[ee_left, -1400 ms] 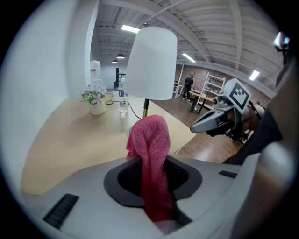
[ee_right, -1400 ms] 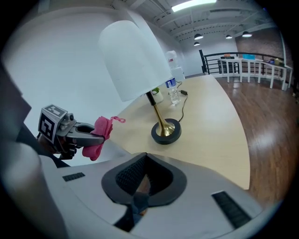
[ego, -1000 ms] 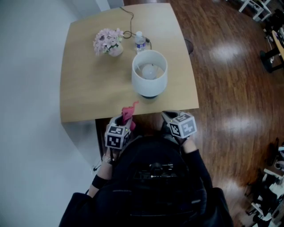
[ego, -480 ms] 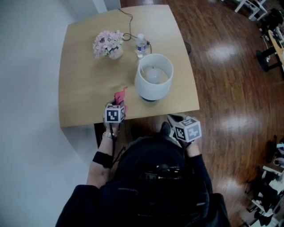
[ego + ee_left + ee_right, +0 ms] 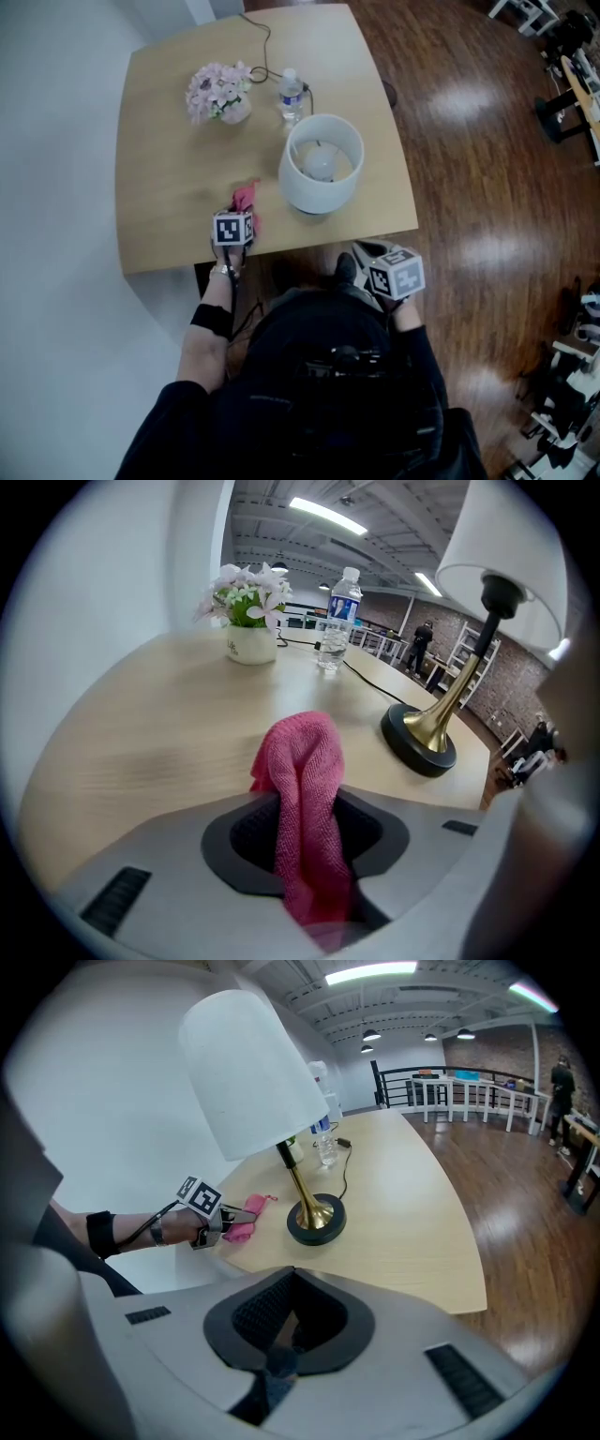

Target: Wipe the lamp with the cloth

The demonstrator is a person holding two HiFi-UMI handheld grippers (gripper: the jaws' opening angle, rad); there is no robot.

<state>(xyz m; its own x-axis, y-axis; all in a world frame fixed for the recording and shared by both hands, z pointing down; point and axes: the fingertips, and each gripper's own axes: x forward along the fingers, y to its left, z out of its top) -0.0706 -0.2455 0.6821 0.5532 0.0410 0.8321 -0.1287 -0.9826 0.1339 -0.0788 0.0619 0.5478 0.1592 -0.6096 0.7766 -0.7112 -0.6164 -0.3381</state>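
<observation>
The pink cloth (image 5: 305, 808) sits at the near edge of the table (image 5: 169, 187), just to the left of the lamp (image 5: 321, 164) but not touching it. It is folded into a narrow bunch that runs up between the fingers of the left gripper (image 5: 240, 212). Its loose top end flops forward and down toward the tabletop. Those fingers are opening, yet the cloth between them looks pinched at its lower part.

The lamp stands upright near the table's front right corner. It has a white drum shade, a brass stem and a dark round base (image 5: 419, 744). From above, the bulb shows inside the shade. A dark cord (image 5: 370, 681) runs from the base across the table toward the far side.

Beyond the lamp, near the far edge, a clear water bottle (image 5: 292, 92) stands upright. A small white pot of pale pink flowers (image 5: 217, 91) stands just left of it. The two are close together and well apart from the cloth.

The left gripper is tipped down at the table, and the person's left forearm reaches out to it with a dark band (image 5: 211, 319) around it. The right gripper (image 5: 360, 251) hangs off the table's front edge, over the wooden floor (image 5: 469, 187), below and in front of the lamp. Its fingers are drawn together with nothing between them. It points toward the lamp's base but is well short of it.
</observation>
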